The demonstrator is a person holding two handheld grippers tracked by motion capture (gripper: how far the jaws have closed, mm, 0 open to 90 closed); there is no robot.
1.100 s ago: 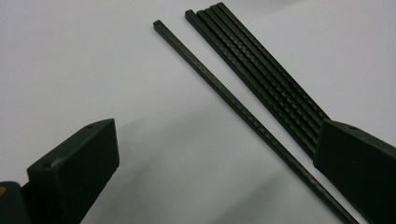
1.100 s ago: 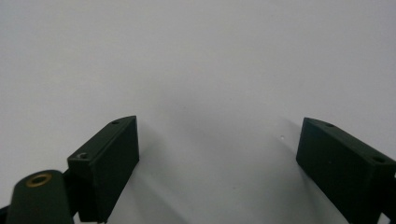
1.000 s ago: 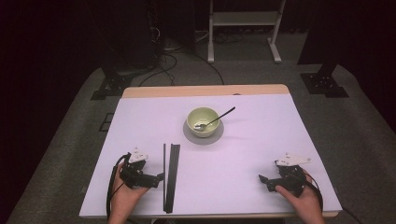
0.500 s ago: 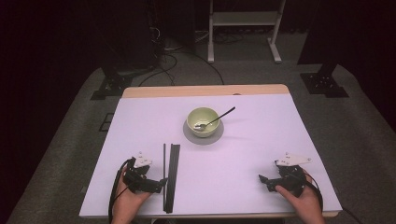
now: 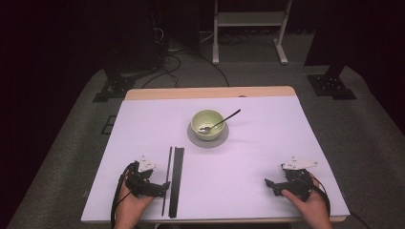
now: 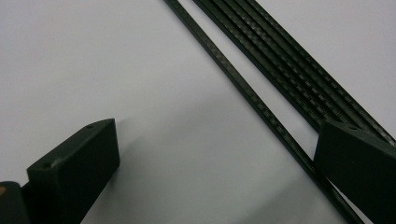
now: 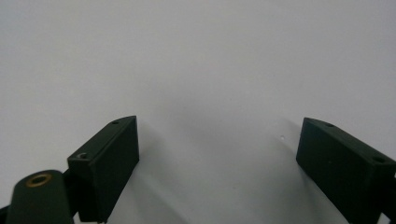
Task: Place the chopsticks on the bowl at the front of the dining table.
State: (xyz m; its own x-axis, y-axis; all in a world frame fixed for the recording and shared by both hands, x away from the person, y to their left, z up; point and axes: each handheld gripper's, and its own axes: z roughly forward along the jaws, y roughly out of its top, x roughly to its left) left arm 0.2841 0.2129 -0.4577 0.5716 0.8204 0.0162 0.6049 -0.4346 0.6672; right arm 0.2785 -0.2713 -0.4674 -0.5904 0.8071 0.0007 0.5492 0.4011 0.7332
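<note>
Below, two grippers rest near the front edge of the white table, one in each hand. Left gripper: jaws spread wide and holding nothing; in the left gripper view its gap spans bare table, and its right-hand jaw lies over the single black stick, though contact cannot be confirmed. Right gripper: jaws likewise wide apart and empty, seen in the right gripper view over bare table surface, well apart from every object. Count of objects: one single stick lying alone, just beside one bundle of black sticks packed side by side; the left gripper view shows about four sticks in this bundle, the exact number uncertain. Farther out stand one pale green bowl on one grey saucer, with one spoon leaning in the bowl, its handle pointing toward the far right. Compared with one second earlier, the left gripper has turned and moved toward the sticks, its tips now at the single stick; the right gripper, sticks, bowl and spoon are unchanged.
</note>
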